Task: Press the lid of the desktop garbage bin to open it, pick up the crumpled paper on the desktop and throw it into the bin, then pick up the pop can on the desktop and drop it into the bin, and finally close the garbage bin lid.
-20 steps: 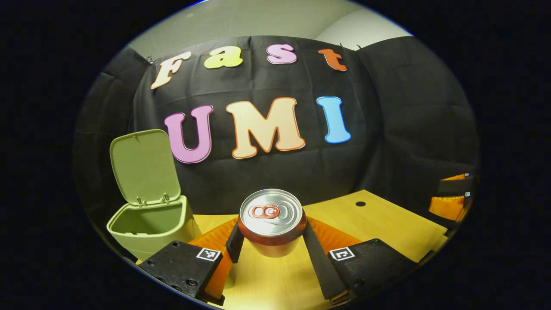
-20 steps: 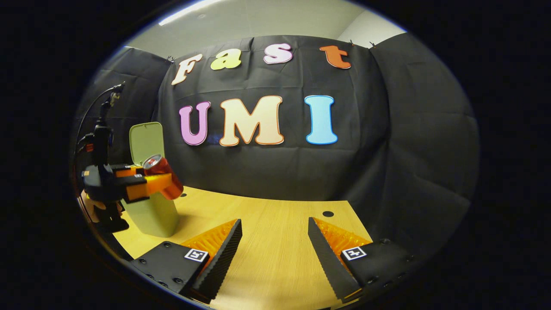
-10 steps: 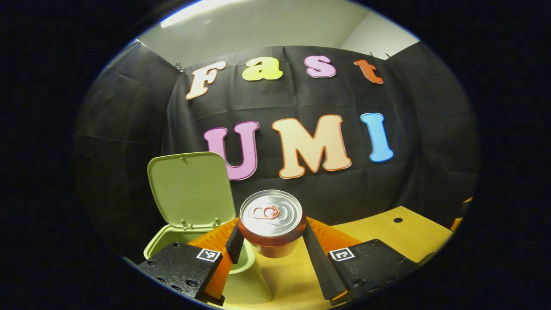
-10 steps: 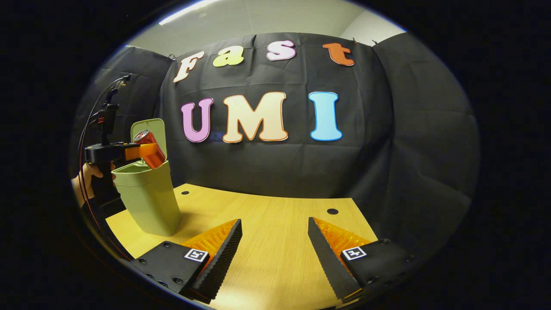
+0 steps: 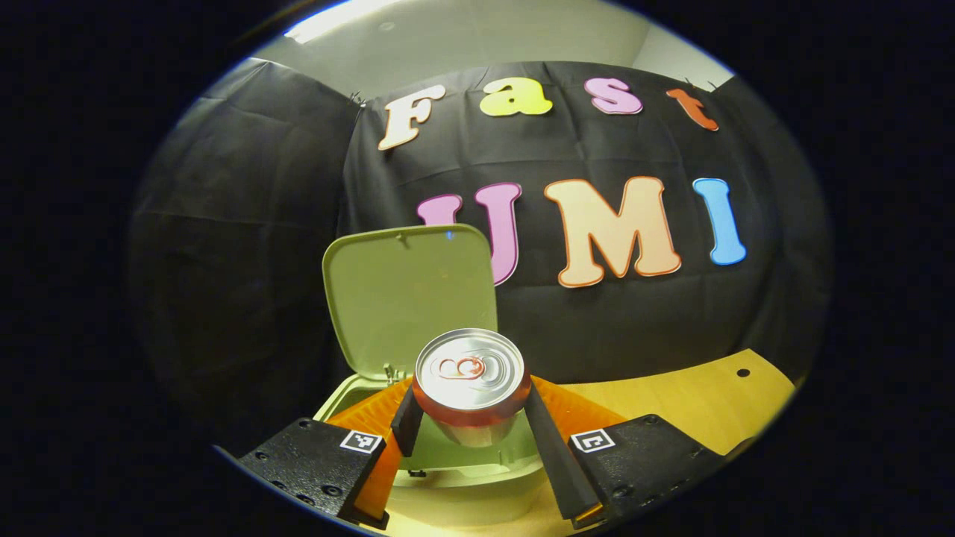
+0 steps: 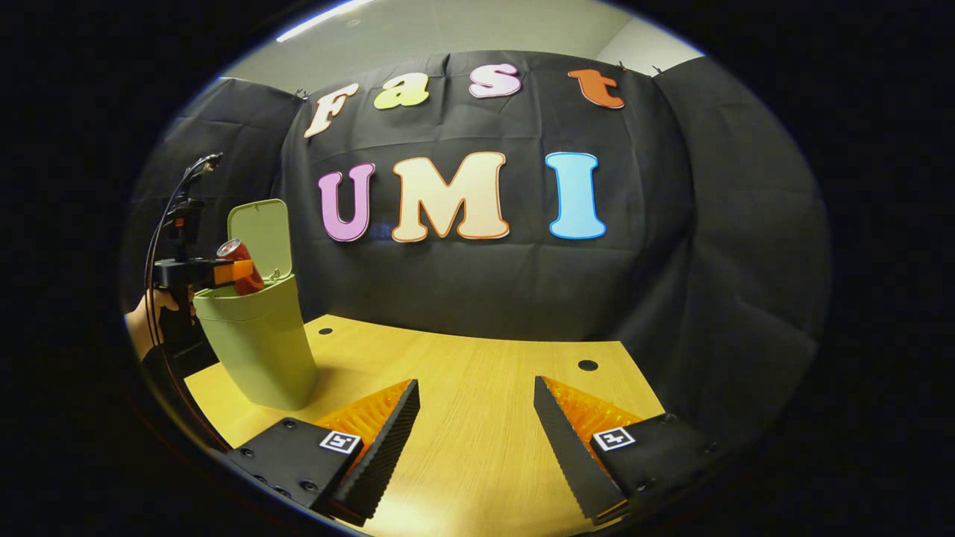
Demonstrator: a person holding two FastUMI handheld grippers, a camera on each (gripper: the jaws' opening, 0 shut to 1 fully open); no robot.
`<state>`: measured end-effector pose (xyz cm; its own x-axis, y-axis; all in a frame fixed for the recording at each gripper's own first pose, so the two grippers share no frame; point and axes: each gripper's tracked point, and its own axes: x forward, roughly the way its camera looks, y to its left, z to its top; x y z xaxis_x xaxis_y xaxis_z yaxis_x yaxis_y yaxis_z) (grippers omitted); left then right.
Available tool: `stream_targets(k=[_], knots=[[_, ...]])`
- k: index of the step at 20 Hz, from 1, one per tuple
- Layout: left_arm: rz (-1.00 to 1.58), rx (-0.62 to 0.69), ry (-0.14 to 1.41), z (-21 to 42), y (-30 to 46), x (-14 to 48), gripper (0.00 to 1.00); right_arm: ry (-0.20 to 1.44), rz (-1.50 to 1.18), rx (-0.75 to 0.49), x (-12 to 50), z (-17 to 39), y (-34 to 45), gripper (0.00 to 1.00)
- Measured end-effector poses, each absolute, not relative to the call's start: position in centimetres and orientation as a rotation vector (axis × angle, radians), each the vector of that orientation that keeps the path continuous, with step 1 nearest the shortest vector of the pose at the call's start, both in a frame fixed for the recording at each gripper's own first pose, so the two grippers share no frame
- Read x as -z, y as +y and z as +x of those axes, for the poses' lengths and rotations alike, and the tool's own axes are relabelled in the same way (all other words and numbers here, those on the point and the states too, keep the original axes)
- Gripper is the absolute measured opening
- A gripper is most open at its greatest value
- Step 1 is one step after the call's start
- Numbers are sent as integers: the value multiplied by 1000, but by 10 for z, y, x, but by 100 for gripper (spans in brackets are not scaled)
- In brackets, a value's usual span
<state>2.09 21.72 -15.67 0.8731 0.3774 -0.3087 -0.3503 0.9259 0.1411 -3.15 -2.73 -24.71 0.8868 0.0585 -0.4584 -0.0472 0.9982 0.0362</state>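
Note:
My left gripper point(image 5: 470, 406) is shut on a red pop can point(image 5: 470, 380) with a silver top, held over the mouth of the green bin point(image 5: 477, 477). The bin's lid point(image 5: 410, 294) stands raised behind the can. In the right gripper view the same bin point(image 6: 257, 343) stands at the table's left end with its lid point(image 6: 261, 235) up, and the can point(image 6: 239, 265) hangs tilted over its rim in the far gripper point(image 6: 216, 272), held by a hand point(image 6: 145, 324). My right gripper point(image 6: 476, 429) is open above the wooden table point(image 6: 462, 373), with nothing between its fingers.
The wooden tabletop point(image 5: 671, 399) stretches to the right of the bin, with a small round hole point(image 5: 743, 372) in it. Another hole point(image 6: 588, 365) lies ahead of my right gripper. A cable point(image 6: 179, 186) rises from the far gripper. Black cloth walls close in the booth.
My left gripper has carried the can leftward until it sits above the open bin. The right gripper has barely shifted and stays open.

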Motion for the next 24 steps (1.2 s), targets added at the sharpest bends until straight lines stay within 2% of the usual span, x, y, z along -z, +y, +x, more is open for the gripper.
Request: stream_targets(k=[2,6,7,8,9,10,11,12,13,21,22,24], knots=[[96,-414,365,17,228,165,78,477,36,-63,247,-27,-19,97],[126,-420,318,18,238,145,89,461,44,-68,245,-21,-4,97],[139,-416,294,22,240,132,99,457,43,-66,246,-18,0,97],[150,-404,275,27,243,123,95,455,46,-63,245,-17,3,97],[154,-396,258,33,245,113,99,453,51,-59,246,-17,6,97],[151,-388,245,37,249,101,94,451,55,-53,246,-16,10,97],[141,-382,220,44,252,89,99,448,57,-49,246,-15,15,97],[125,-374,204,49,256,78,94,448,57,-45,247,-15,19,97],[106,-364,188,54,259,69,94,448,57,-42,248,-16,24,97],[98,-310,70,97,293,6,94,475,72,16,268,-24,50,97],[109,-299,59,103,296,2,99,474,80,29,269,-24,51,97],[128,-288,54,114,302,-5,89,476,101,55,272,-27,56,97]])
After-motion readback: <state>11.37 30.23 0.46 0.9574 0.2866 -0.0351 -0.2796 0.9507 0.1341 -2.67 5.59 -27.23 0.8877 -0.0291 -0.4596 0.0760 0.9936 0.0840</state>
